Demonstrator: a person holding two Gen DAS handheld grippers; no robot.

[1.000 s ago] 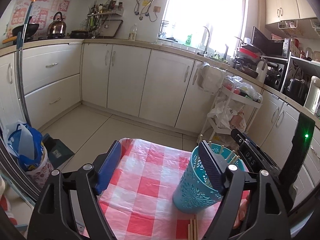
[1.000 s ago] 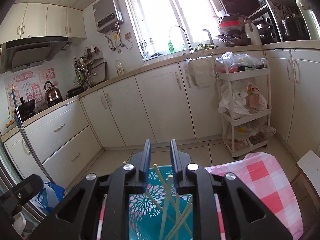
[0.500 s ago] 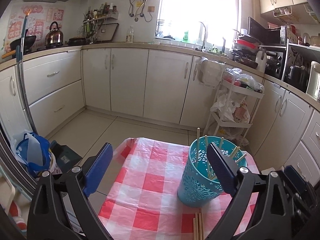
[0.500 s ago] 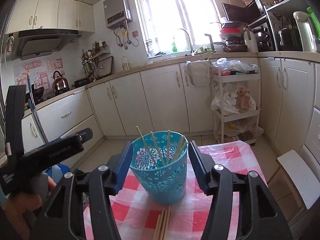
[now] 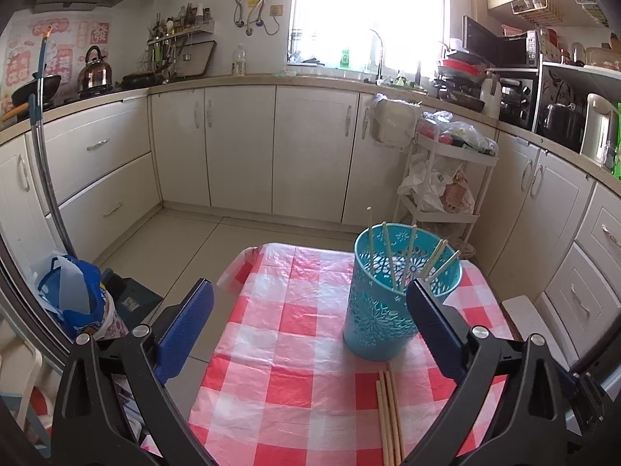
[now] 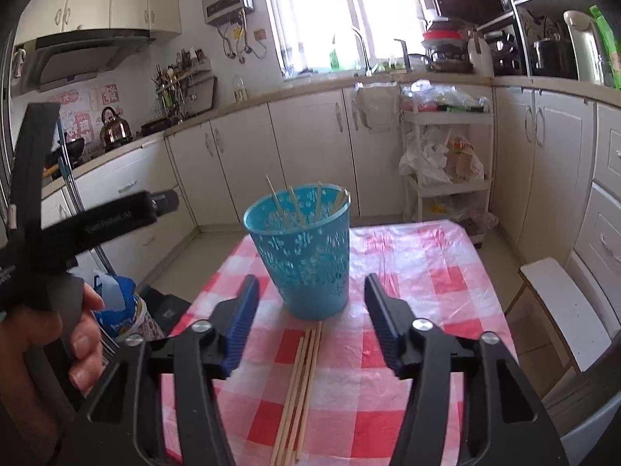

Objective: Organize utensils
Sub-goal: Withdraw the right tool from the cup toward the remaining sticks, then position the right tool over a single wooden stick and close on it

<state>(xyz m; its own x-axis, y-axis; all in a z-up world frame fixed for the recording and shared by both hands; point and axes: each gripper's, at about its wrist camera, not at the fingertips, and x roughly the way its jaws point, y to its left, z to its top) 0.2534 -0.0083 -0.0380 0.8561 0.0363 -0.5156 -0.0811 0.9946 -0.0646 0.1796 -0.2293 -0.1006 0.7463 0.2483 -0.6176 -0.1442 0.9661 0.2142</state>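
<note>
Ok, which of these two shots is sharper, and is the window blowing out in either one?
Left wrist view: sharp, the teal holder and loose chopsticks crisp, though the window is blown out white. Right wrist view: motion-blurred, the holder's pattern smeared, window equally overexposed; fisheye bends the cabinets in both.

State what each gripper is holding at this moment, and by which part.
Nothing is held. The left gripper and right gripper are both open and empty; loose chopsticks lie on the tablecloth before the teal holder.
</note>
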